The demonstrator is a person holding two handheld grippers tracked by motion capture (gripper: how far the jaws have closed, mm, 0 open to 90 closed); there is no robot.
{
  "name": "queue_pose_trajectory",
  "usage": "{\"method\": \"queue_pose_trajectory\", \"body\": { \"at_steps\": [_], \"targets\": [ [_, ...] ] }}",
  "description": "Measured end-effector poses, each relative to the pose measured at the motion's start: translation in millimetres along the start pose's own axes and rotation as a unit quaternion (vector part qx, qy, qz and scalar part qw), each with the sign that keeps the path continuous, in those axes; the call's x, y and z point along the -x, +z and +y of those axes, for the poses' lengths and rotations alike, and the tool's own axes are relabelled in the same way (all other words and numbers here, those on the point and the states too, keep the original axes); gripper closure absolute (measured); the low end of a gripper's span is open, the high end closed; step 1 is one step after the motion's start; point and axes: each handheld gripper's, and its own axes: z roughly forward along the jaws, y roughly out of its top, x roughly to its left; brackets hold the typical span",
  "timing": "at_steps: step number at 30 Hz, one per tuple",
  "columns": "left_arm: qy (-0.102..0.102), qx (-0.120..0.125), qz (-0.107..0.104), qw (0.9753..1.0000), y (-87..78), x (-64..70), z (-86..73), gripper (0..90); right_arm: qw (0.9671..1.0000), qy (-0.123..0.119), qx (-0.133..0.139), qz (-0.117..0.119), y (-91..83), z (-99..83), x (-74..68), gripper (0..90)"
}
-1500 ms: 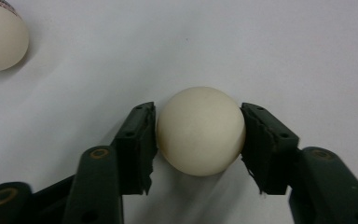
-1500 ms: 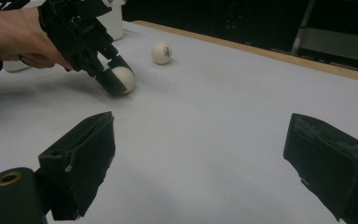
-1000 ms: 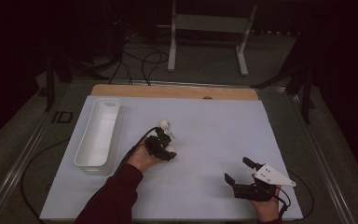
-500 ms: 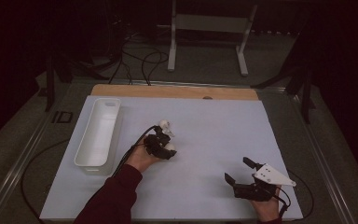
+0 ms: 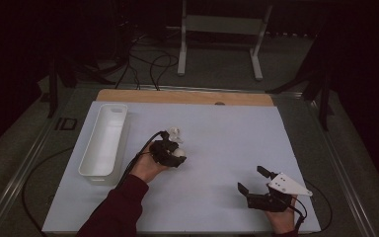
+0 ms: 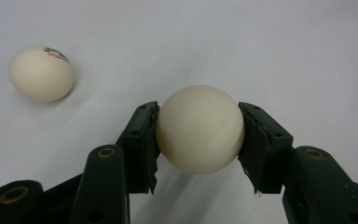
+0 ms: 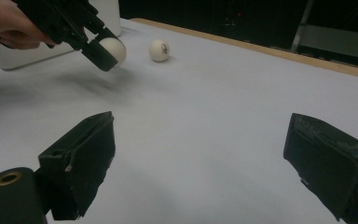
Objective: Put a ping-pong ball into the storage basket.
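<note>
The ball (image 6: 199,129) clamped in the left gripper (image 6: 198,140) looks like smooth, matt, cream-white plastic. A second ball (image 6: 41,73), just beside the held ball, has the same dull finish with a small printed mark. The jaw pads look like black rubber, rough and frayed at the edges. The sheet (image 5: 227,148) under the held ball looks matt and smooth.

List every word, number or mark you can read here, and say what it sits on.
No text can be read.
Loose ball: a dark and reddish printed mark on top, too blurred to read.
Ball held in the left tool: plain, no mark on the visible side.
White bin: no label visible.
Right tool: no lettering visible.
</note>
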Motion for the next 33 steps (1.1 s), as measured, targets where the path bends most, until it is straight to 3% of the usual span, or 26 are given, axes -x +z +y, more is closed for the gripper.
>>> {"method": "queue_pose_trajectory", "body": {
  "at_steps": [33],
  "targets": [
    [0.002,0.061,0.008,0.9981,-30.6,5.1,4.7,51.1,1.0000,0.000,0.002,0.001,1.3,0.3,0.2,8.6]
  ]
}}
